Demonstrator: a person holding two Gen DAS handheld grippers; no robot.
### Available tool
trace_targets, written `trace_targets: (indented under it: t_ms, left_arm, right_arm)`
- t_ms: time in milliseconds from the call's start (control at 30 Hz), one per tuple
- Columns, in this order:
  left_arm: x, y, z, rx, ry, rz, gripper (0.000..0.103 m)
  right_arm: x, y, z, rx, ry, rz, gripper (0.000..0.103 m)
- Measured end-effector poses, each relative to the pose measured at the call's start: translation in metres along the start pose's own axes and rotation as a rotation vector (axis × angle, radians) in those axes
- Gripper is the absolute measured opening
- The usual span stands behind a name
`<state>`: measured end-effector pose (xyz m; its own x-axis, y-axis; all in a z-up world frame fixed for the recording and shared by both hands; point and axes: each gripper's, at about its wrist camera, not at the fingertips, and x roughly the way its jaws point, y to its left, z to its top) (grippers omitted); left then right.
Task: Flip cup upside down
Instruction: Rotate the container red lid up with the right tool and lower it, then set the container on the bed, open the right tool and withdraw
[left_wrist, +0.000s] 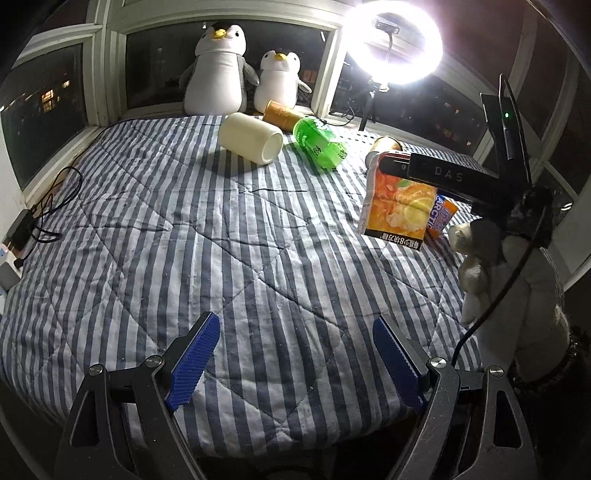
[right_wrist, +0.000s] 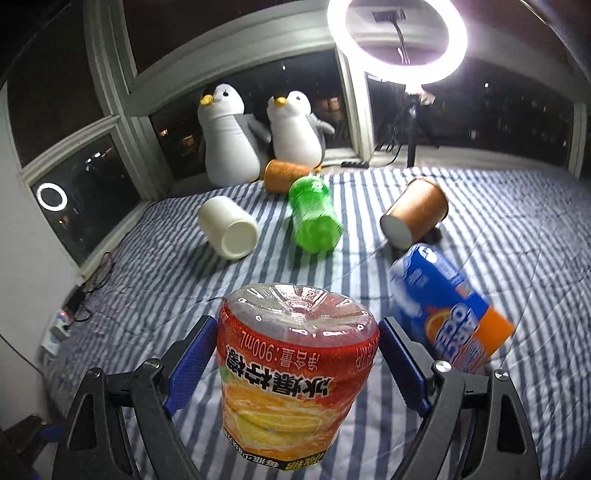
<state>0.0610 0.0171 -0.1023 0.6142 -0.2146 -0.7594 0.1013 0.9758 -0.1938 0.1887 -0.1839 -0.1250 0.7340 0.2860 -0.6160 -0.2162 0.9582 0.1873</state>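
Note:
An orange-labelled clear plastic cup (right_wrist: 291, 373) stands upside down, base up, between the blue pads of my right gripper (right_wrist: 295, 365), which stands around it; the pads sit close to its sides, with a small gap on the right. In the left wrist view the same cup (left_wrist: 399, 199) is at the right with the right gripper (left_wrist: 436, 173) over it. My left gripper (left_wrist: 295, 358) is open and empty above the striped bedcover (left_wrist: 229, 236).
A white cup (right_wrist: 229, 230), a green cup (right_wrist: 314, 218), two copper cups (right_wrist: 415, 214) (right_wrist: 284, 173) and a blue-orange cup (right_wrist: 447, 306) lie on their sides. Two plush penguins (right_wrist: 258, 136) and a ring light (right_wrist: 397, 40) stand at the window. Cables (left_wrist: 44, 214) lie at the left edge.

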Motion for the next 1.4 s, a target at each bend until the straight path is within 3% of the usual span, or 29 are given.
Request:
trace_targets:
  t_ms: [467, 767, 1400]
  left_arm:
    - [-0.001, 0.004, -0.001, -0.012, 0.001, -0.002, 0.087]
    - [-0.001, 0.002, -0.002, -0.007, -0.008, 0.006, 0.087]
    - [-0.004, -0.005, 0.0, 0.013, -0.03, 0.006, 0.087]
  right_arm:
    - [0.017, 0.011, -0.001, -0.109, -0.094, -0.105, 0.085]
    - [0.019, 0.022, -0.016, -0.203, -0.105, -0.132, 0.085]
    - [0.0, 0.022, -0.032, -0.182, -0.05, -0.055, 0.086]
